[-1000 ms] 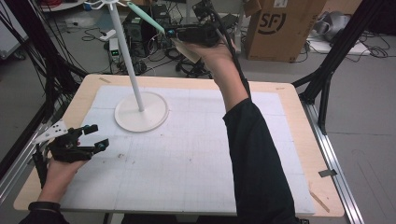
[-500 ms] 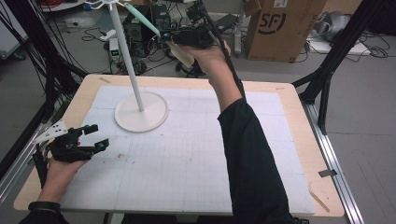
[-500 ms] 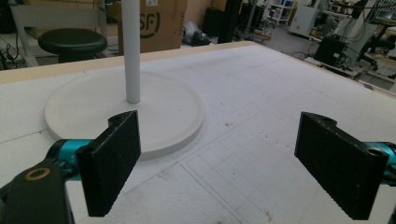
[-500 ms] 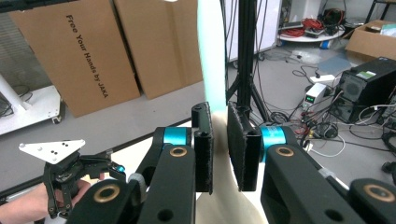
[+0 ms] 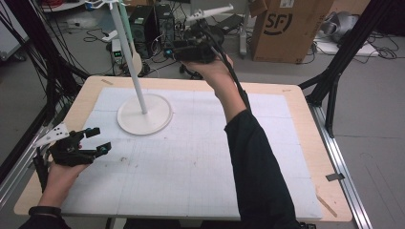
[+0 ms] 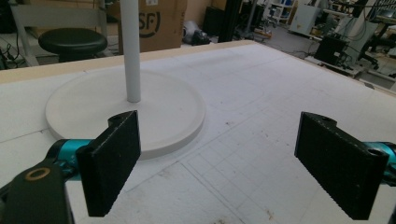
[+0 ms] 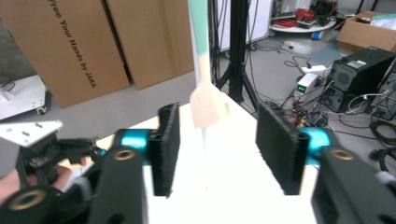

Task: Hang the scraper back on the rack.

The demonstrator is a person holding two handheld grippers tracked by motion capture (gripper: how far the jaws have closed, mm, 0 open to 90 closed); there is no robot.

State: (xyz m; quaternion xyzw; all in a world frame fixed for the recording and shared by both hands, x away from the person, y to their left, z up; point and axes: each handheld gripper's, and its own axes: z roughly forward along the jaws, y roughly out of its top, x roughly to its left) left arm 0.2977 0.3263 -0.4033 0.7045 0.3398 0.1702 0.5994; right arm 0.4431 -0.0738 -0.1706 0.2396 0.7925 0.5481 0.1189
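Observation:
A white stand with a round base [image 5: 143, 114] and a tall pole [image 5: 128, 57] stands at the table's back left. A spatula with a green handle and a wooden blade [image 5: 135, 61] hangs down beside the pole from the stand's top. My right gripper [image 5: 168, 51] is raised just right of the spatula, open and empty. In the right gripper view the spatula [image 7: 205, 105] hangs beyond the gap of my right gripper [image 7: 217, 135]. My left gripper [image 5: 101, 139] rests open near the table's left edge, facing the base [image 6: 126, 107]. Nothing lies between my left gripper's [image 6: 219, 140] jaws.
The white gridded mat [image 5: 200, 157] covers the wooden table. Behind it on the floor are a cardboard box [image 5: 282, 28], computer cases [image 5: 143, 21] and cables. Black frame legs [image 5: 334, 71] stand at the right. A stool [image 6: 72, 42] stands behind the table.
The right gripper has let go of the spatula's green handle and drawn back to the right. The spatula, tilted before, now hangs straight beside the pole. The left gripper has stayed put.

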